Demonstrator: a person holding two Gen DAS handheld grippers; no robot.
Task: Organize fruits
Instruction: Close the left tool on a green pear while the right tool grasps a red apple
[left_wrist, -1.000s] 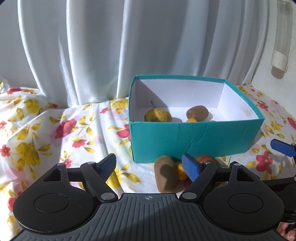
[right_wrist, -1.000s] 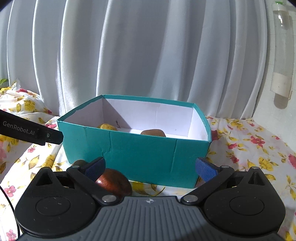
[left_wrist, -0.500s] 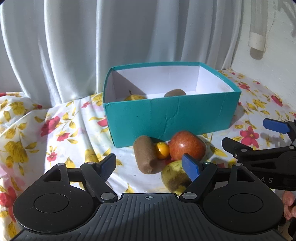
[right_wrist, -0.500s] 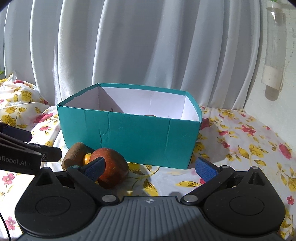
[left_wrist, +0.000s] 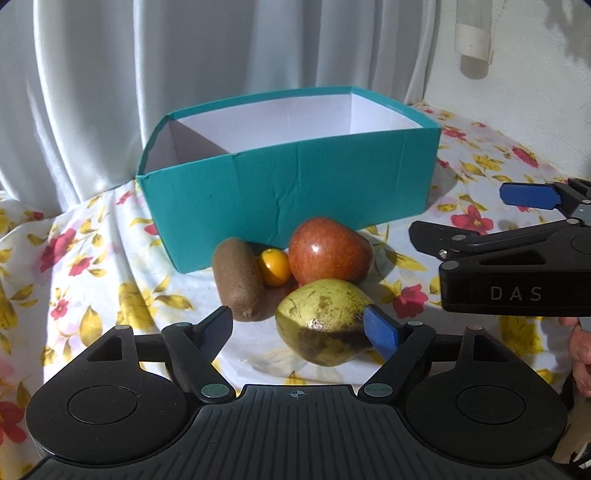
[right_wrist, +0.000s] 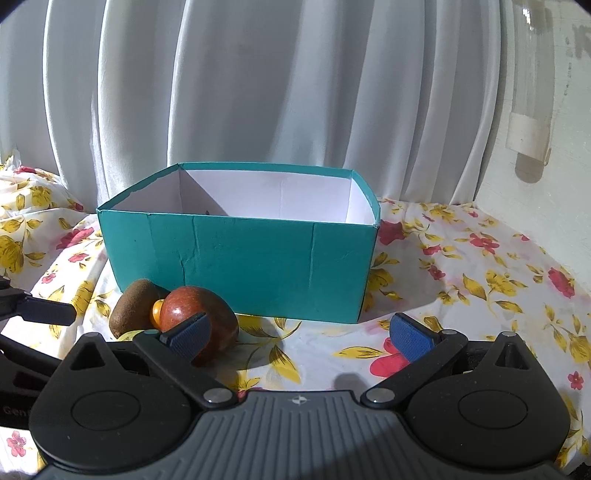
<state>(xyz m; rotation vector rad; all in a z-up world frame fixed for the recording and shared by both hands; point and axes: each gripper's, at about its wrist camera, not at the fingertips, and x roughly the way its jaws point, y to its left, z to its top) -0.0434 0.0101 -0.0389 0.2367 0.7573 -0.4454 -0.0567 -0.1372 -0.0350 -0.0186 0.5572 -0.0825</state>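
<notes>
Mottled yellow-green, the rough-skinned pear (left_wrist: 325, 321) lies between our left gripper's (left_wrist: 301, 326) spread blue pads, untouched by the left pad. Beyond sit a fuzzy brown kiwi (left_wrist: 238, 282), a glossy red apple (left_wrist: 328, 251) and the teal cardboard box (left_wrist: 295, 192). Our right gripper (right_wrist: 301, 338) gapes, holding nothing.

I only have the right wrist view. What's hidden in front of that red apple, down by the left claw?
Observer: A yellow-green pear with brown patches lies on the floral cloth, in front of the apple.
Operator: Is the claw shut on it?
Observer: No. The left claw is open around the pear, with a clear gap at its left pad. I cannot tell whether the right pad touches.
</notes>
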